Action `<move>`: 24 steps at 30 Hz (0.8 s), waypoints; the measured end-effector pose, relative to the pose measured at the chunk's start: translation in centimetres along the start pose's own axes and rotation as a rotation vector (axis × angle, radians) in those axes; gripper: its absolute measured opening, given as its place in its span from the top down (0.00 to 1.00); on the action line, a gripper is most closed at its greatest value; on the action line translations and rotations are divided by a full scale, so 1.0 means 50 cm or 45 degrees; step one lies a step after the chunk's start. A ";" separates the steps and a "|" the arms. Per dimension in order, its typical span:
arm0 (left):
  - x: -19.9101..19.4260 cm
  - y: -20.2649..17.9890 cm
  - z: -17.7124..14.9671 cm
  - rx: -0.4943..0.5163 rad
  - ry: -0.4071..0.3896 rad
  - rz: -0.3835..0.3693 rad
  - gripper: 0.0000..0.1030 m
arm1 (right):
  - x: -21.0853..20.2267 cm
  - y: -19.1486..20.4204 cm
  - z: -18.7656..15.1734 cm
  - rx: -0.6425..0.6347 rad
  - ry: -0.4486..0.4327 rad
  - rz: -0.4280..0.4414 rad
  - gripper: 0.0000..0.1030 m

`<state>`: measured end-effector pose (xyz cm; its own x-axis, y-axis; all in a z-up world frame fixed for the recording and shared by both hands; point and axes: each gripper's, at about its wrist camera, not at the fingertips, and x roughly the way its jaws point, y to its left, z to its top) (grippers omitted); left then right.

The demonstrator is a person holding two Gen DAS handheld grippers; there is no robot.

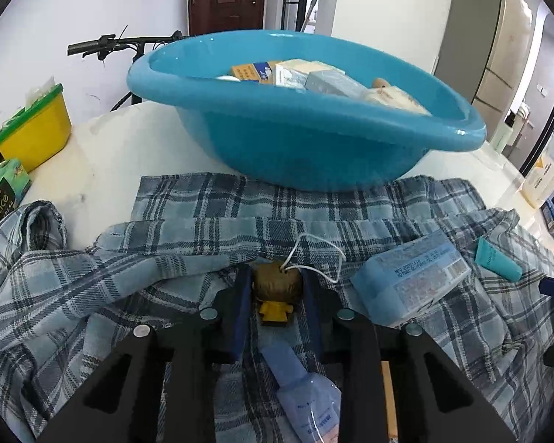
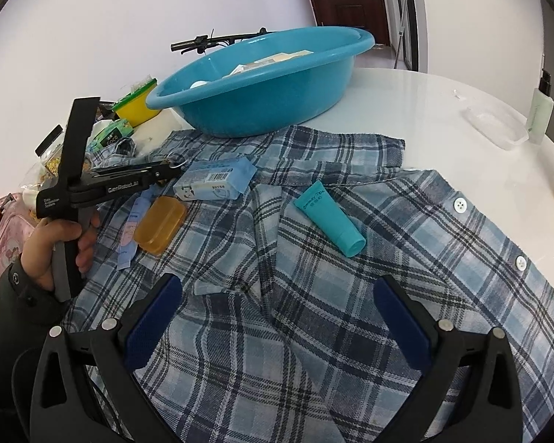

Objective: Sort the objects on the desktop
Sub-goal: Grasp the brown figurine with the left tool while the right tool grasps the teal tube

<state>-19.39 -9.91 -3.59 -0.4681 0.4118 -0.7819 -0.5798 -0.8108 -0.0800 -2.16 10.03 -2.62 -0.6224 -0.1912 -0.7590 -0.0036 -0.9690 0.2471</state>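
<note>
My left gripper (image 1: pixel 277 277) is shut on a small figurine (image 1: pixel 277 288) with a brown head, a yellow body and a white string loop, just above the plaid shirt (image 1: pixel 92 295). In the right wrist view a hand (image 2: pixel 51 247) holds that left gripper (image 2: pixel 170 166). Behind it stands a blue basin (image 1: pixel 295 147) holding several boxes. A pale blue box (image 1: pixel 410 277), a teal tube (image 2: pixel 328 217), an amber soap case (image 2: pixel 160 225) and a blue sachet (image 1: pixel 306 398) lie on the shirt. My right gripper (image 2: pixel 277 284) hangs open over the shirt (image 2: pixel 314 332), nothing between its pads.
A yellow box with a green lid (image 1: pixel 37 136) and a green tissue pack (image 1: pixel 2 195) sit at the table's left. On the right stand a clear plastic container (image 2: pixel 496 125) and a pump bottle (image 2: pixel 541 110). A pink case (image 2: pixel 7 236) lies far left. A bicycle handlebar (image 1: pixel 122 42) is behind the table.
</note>
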 end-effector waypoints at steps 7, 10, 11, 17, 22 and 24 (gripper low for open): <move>-0.060 0.001 -0.001 -0.010 -0.081 -0.067 0.72 | -0.014 -0.016 0.022 -0.028 -0.056 0.013 0.00; -0.077 -0.001 -0.009 -0.014 -0.122 -0.096 0.72 | -0.008 -0.015 0.044 -0.111 -0.059 -0.033 0.11; -0.078 -0.001 -0.011 -0.015 -0.125 -0.109 0.72 | -0.004 -0.018 0.050 -0.122 -0.057 -0.021 0.20; -0.077 0.001 -0.025 -0.040 -0.134 -0.161 0.72 | 0.055 -0.043 0.060 -0.143 0.041 -0.032 0.58; -0.079 0.000 -0.025 -0.042 -0.142 -0.195 0.72 | 0.070 -0.039 0.055 -0.165 0.066 -0.075 0.63; -0.080 -0.002 -0.025 -0.040 -0.143 -0.201 0.72 | 0.075 -0.041 0.054 -0.166 0.073 -0.080 0.67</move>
<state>-16.62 -11.99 -1.24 -0.4453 0.5771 -0.6845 -0.6314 -0.7445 -0.2170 -6.60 11.72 -4.35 -0.5784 -0.1346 -0.8046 0.0628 -0.9907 0.1206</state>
